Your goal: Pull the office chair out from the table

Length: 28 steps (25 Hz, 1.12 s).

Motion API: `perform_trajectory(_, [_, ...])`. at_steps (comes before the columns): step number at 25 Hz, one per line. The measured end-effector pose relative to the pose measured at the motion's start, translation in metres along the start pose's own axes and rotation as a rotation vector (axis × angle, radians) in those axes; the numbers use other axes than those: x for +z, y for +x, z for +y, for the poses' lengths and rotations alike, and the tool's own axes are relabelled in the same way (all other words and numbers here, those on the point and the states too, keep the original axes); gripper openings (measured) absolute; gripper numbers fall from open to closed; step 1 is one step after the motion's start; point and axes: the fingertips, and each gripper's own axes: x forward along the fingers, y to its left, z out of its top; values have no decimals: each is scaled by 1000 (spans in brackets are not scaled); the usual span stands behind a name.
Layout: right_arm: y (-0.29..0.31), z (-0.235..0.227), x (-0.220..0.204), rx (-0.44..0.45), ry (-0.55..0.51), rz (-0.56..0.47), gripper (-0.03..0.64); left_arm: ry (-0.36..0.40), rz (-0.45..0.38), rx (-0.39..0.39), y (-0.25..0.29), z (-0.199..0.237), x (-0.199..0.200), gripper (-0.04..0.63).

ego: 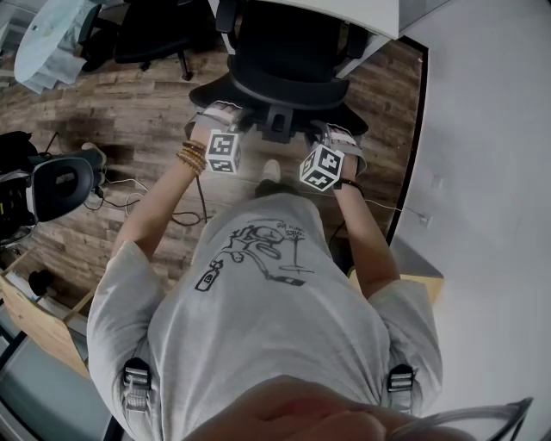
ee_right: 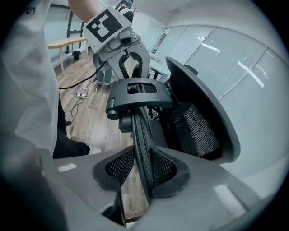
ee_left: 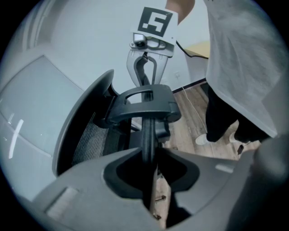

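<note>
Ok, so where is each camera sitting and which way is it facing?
Head view: on the person's head, facing steeply down at the office chair; grey shirt and both arms show, left gripper and right gripper on the headrest.
Left gripper view: on the left gripper, looking along its jaws, closed on the headrest edge, towards the right gripper; shirt at right.
Right gripper view: on the right gripper, looking the opposite way; shirt at left.
Shared: both gripper views see the headrest edge-on.

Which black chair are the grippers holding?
The chair at the table: left gripper and right gripper clamp its top. The other chair stands apart, upper left.
</note>
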Motion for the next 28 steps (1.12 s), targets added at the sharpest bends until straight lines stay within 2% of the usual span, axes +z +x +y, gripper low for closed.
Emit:
perform_trajectory(7, [-14, 28, 1, 1, 7, 1, 118, 0, -3, -4, -14, -27, 7, 101])
perform_trajectory(11, [-19, 44, 5, 6, 7, -3, 117, -1, 14, 23, -22, -37, 3, 100])
perform_trajectory(16, [-27, 64, 11, 4, 12, -8, 117, -14, 14, 0, -33, -62, 4, 101])
perform_trajectory(28, [-43, 100, 14, 3, 38, -11, 119, 2, 23, 44, -50, -89, 8, 103])
